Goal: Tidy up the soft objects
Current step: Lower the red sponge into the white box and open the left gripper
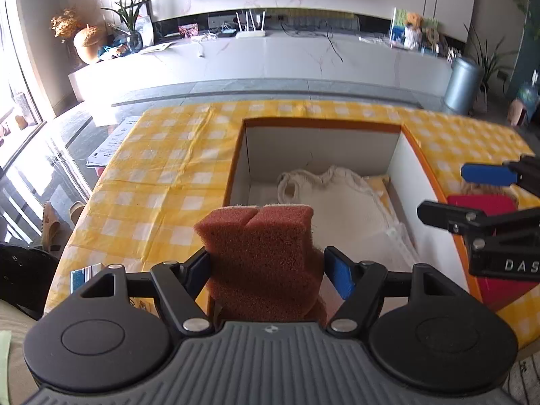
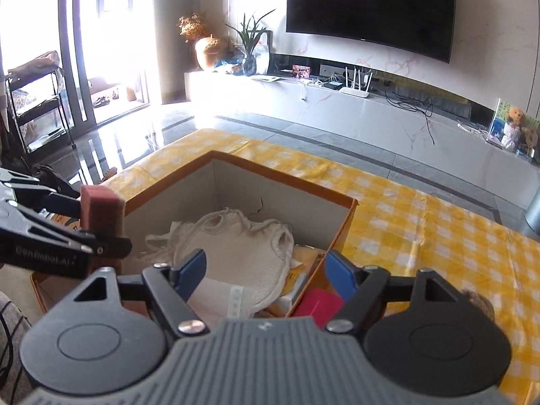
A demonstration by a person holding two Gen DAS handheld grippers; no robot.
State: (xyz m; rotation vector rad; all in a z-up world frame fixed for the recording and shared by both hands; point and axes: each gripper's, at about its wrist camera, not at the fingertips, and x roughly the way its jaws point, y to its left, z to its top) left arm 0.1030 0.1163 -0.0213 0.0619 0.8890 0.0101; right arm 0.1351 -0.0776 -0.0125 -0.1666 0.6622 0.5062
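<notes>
A reddish-brown sponge (image 1: pixel 260 246) stands upright between the blue pads of my left gripper (image 1: pixel 266 271), which is shut on it just in front of the near wall of an orange-rimmed white box (image 1: pixel 324 125). A cream cloth (image 1: pixel 337 199) lies crumpled inside the box. In the right wrist view the sponge (image 2: pixel 101 209) and left gripper (image 2: pixel 98 226) hang over the box's left edge. My right gripper (image 2: pixel 266 273) is open and empty above the box's near right corner (image 2: pixel 337 236); the left wrist view shows this right gripper (image 1: pixel 465 192) beside the box's right wall.
The box sits on a table with a yellow checked cloth (image 1: pixel 162 175). A pink flat item (image 2: pixel 319 303) and a furry brown thing (image 2: pixel 479 300) lie on the cloth right of the box. Papers (image 1: pixel 111 141) lie past the table's left edge. A long white TV cabinet (image 1: pixel 270 60) stands beyond.
</notes>
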